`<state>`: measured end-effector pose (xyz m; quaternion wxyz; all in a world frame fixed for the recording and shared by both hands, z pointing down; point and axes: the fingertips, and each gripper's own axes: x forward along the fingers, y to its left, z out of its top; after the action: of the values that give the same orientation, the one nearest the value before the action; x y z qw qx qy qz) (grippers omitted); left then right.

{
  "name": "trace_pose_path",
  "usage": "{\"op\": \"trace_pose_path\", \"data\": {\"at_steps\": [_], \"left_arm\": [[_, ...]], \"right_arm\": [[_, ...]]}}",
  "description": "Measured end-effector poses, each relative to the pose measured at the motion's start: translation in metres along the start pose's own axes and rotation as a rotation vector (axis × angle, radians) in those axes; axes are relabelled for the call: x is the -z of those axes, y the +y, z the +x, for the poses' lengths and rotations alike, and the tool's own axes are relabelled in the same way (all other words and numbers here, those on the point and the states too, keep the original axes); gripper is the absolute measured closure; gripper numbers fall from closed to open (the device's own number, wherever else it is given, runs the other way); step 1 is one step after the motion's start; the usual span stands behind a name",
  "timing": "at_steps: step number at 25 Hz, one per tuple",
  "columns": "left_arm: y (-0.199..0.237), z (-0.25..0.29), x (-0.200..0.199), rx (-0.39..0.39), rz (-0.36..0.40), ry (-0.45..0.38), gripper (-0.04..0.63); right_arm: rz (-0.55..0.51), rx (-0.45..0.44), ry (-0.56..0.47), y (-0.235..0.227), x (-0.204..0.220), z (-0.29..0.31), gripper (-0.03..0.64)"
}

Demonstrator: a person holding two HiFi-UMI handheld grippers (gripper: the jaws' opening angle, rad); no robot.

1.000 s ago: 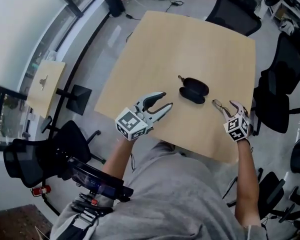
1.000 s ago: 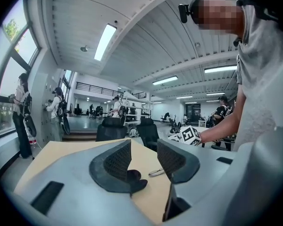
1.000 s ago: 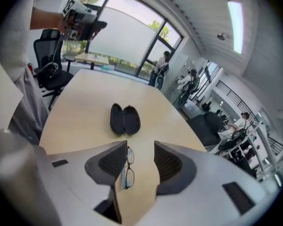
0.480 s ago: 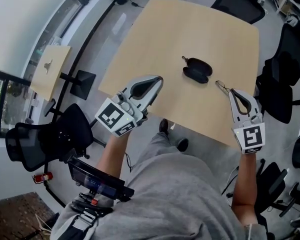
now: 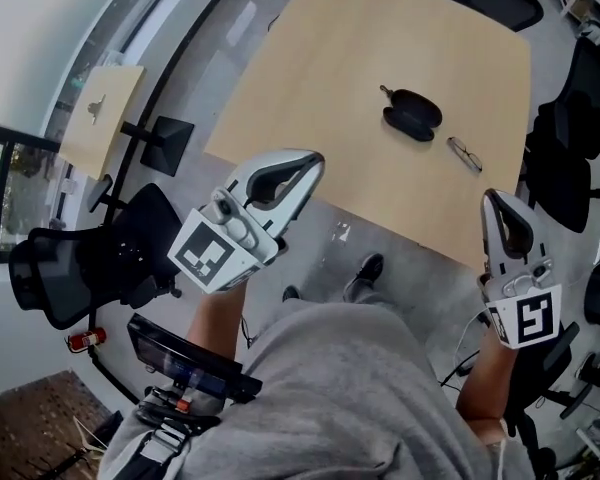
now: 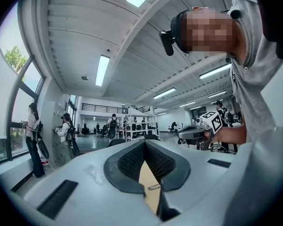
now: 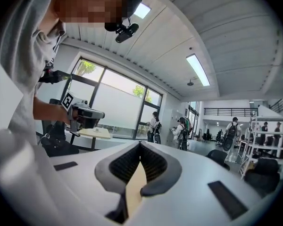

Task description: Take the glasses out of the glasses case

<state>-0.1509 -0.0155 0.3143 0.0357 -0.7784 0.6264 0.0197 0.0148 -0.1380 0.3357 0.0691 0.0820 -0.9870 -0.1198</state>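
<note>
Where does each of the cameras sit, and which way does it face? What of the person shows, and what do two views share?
Head view: on the person's head, facing steeply down at the table, glasses case and glasses; shows torso, both arms, left tongs, right tongs.
Left gripper view: on the left tongs, facing level toward shelves; shows torso and right arm.
Right gripper view: on the right tongs, facing level toward windows; shows torso and left arm.
Shared: each gripper view shows the other tongs.
</note>
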Motion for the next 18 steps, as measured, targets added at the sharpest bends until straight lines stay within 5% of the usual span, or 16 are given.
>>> {"op": "trace_pose_path", "data": {"at_steps": [9, 18], "left_arm": [[0.013, -0.18, 0.007, -0.001, -0.006, -0.035, 0.591], [0.022, -0.344, -0.008, 0.031, -0.019, -0.035, 0.591]], "right_arm": [[0.167, 0.044, -0.068, 0.146, -0.046, -0.006, 0.609], [0.168, 0.116, -0.035, 0.298, -0.105, -0.01, 0.611]]}}
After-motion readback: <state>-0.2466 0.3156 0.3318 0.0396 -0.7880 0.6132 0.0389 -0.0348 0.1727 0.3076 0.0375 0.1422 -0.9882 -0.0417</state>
